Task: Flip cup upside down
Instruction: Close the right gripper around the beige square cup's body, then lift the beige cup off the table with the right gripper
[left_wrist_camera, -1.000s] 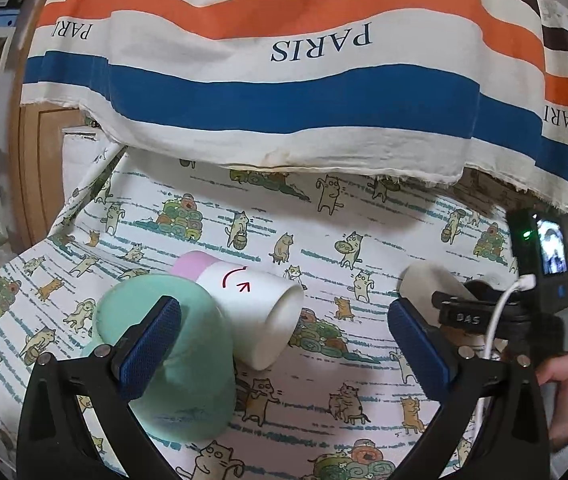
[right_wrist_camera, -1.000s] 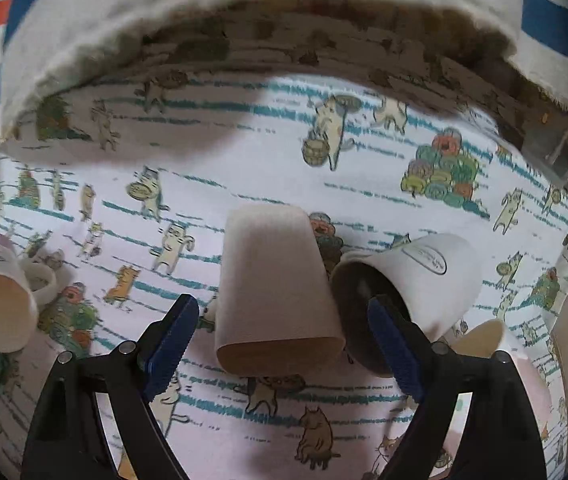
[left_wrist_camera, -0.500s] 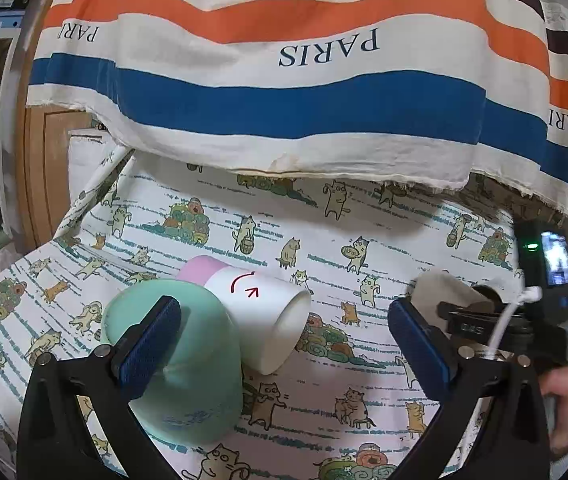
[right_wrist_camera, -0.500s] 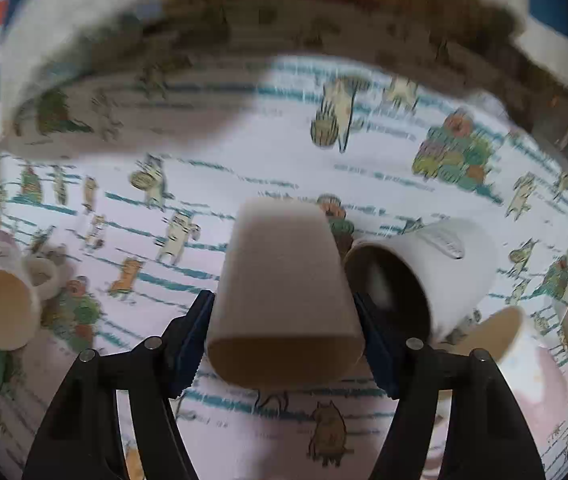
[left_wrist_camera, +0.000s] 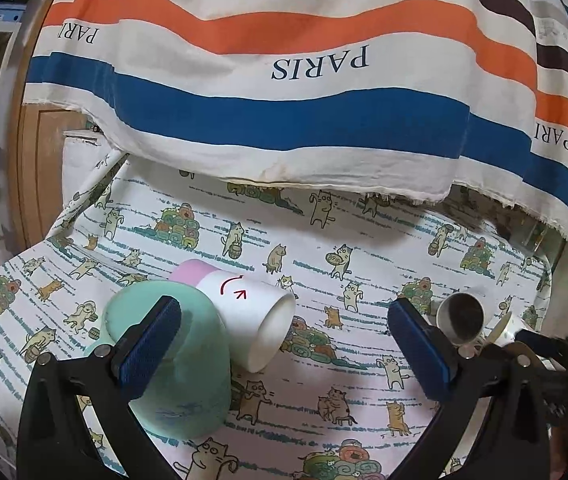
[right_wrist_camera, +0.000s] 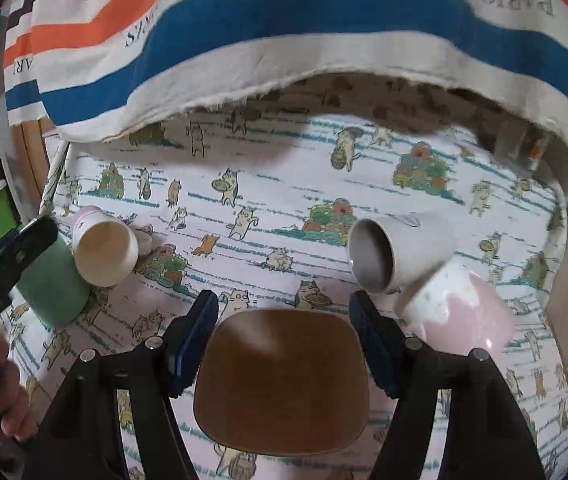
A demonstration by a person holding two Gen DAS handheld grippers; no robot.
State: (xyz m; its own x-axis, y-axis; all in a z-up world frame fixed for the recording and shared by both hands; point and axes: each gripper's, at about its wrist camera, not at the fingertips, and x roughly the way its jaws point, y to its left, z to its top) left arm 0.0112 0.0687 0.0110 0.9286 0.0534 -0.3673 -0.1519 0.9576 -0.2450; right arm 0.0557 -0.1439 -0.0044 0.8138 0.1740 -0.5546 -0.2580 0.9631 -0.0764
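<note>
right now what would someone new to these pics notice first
Probably the brown cup filling the bottom of the right wrist view, clamped between the right gripper fingers with its mouth toward the camera. Behind it a grey cup lies on its side against a pink cup. Above, a striped PARIS cloth hangs over the cat-print table.

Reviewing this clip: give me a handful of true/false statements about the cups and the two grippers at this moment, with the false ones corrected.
1. The right gripper holds the brown cup between its jaws. True.
2. The brown cup's open mouth faces the right wrist camera. True.
3. The left gripper is shut on the green cup. False: its jaws are wide open and hold nothing.
4. The green cup lies on its side. False: it stands mouth down on the cat-print cloth.
5. The white cup with the pink base lies on its side against the green cup. True.
</note>
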